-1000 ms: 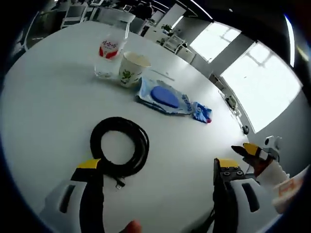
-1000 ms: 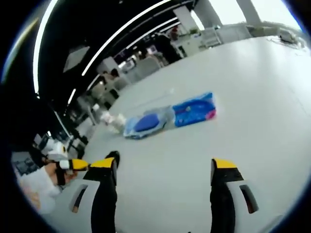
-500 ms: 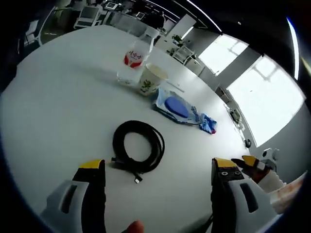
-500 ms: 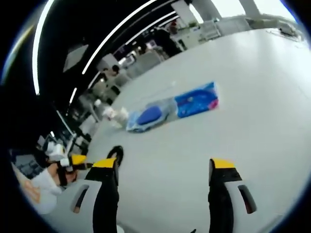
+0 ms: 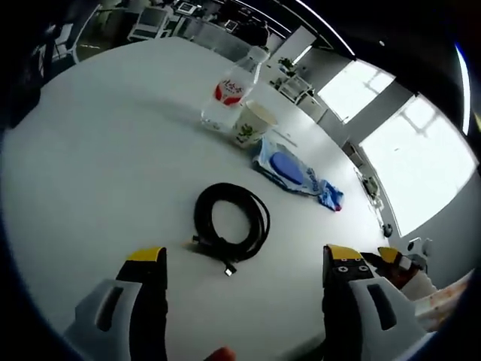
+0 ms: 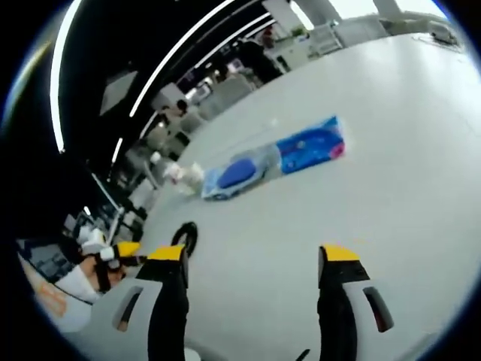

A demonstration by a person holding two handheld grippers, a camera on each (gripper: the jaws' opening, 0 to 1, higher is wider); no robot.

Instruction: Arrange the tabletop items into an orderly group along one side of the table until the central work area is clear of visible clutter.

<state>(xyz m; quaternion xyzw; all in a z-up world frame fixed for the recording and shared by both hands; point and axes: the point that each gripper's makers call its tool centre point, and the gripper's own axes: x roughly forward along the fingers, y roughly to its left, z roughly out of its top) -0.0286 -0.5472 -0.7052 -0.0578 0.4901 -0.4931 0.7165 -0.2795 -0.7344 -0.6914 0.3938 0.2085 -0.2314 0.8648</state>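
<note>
Left gripper view shows my left tongs point(image 5: 239, 259) with the jaws standing wide apart and nothing between them. Just ahead of the tips, a little toward the left jaw, lies the coiled black cable point(image 5: 231, 223) flat on the white table point(image 5: 98, 173). I judge it light and limp: the coil will sag and may unwind if I lift one strand only. The better hold is across the thick bundle of loops on the side nearest to me, not on the loose plug end point(image 5: 228, 268) which points toward the tongs.

Farther ahead, well beyond the cable, stand a plastic bottle point(image 5: 228, 94) with a red label and a paper cup point(image 5: 252, 123), touching or nearly so. Both look light and easy to tip; the cup wall is soft, so I would squeeze it gently, low on the body. To the right of them lies a blue wipes pack point(image 5: 295, 170), flat, soft and probably slippery in its film.

Right gripper view shows my right tongs point(image 6: 254, 259) also wide and empty, with the same pack point(image 6: 274, 159) far ahead and a part of the cable point(image 6: 185, 236) beside the left jaw.

The table is smooth, glossy and round, so things will slide on it. The room around is an open office with large bright windows point(image 5: 391, 158) and long ceiling lights point(image 6: 180, 49).
</note>
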